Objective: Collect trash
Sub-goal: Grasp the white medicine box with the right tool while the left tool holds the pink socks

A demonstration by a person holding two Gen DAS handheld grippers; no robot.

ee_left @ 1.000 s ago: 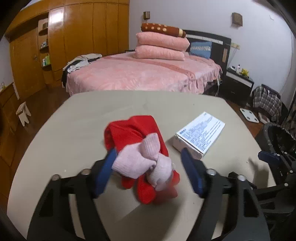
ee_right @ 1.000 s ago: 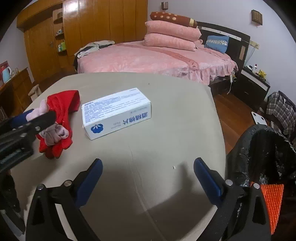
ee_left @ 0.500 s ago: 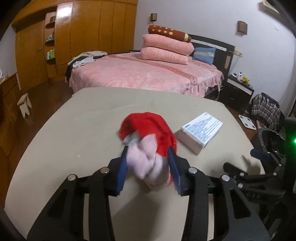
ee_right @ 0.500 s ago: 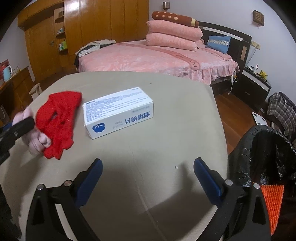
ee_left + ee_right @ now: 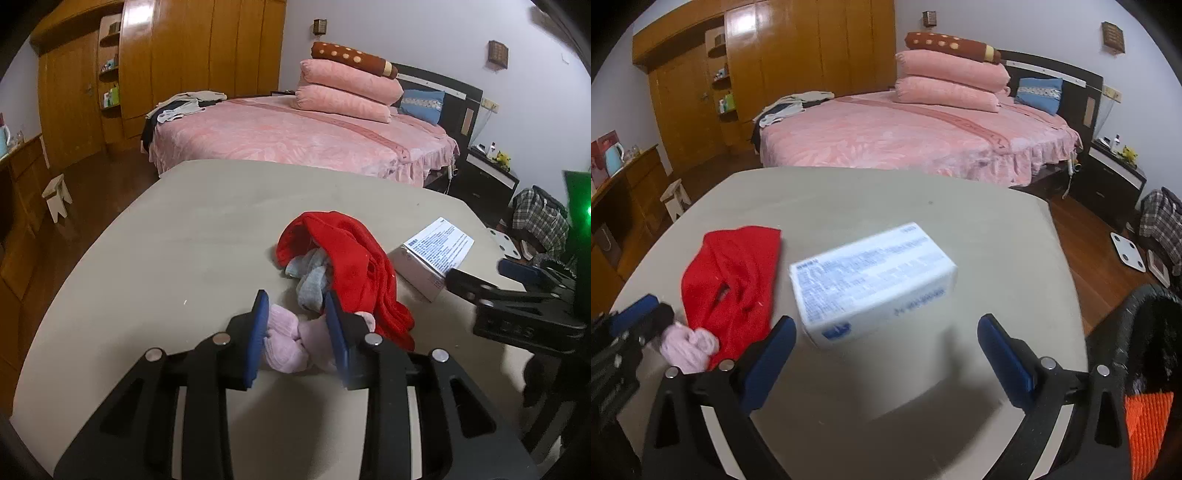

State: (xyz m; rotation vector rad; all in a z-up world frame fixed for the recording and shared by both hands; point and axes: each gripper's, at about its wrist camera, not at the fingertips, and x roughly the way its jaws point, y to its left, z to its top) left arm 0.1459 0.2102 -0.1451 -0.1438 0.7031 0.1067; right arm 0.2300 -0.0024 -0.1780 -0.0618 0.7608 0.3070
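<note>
A pink knotted sock [image 5: 291, 341] lies between the blue pads of my left gripper [image 5: 297, 317], which is shut on it on the beige table [image 5: 166, 258]. A red cloth [image 5: 351, 266] drapes beside it over a grey-blue sock [image 5: 312, 277]. The pink sock [image 5: 689, 343] and the red cloth [image 5: 735, 280] also show at the left of the right wrist view. A white printed box [image 5: 873, 280] lies just ahead of my open, empty right gripper [image 5: 886, 354]. The box also shows in the left wrist view [image 5: 432, 258].
A black-lined trash bin [image 5: 1145, 332] stands off the table's right edge, with an orange ribbed thing [image 5: 1148, 424] beside it. A pink bed [image 5: 905, 140], a wooden wardrobe [image 5: 775, 70] and a small stool [image 5: 57, 195] are beyond the table.
My left gripper has shut on the pink sock and pulled it back from under the red cloth, uncovering a grey-blue sock. My right gripper has moved forward towards the white box.
</note>
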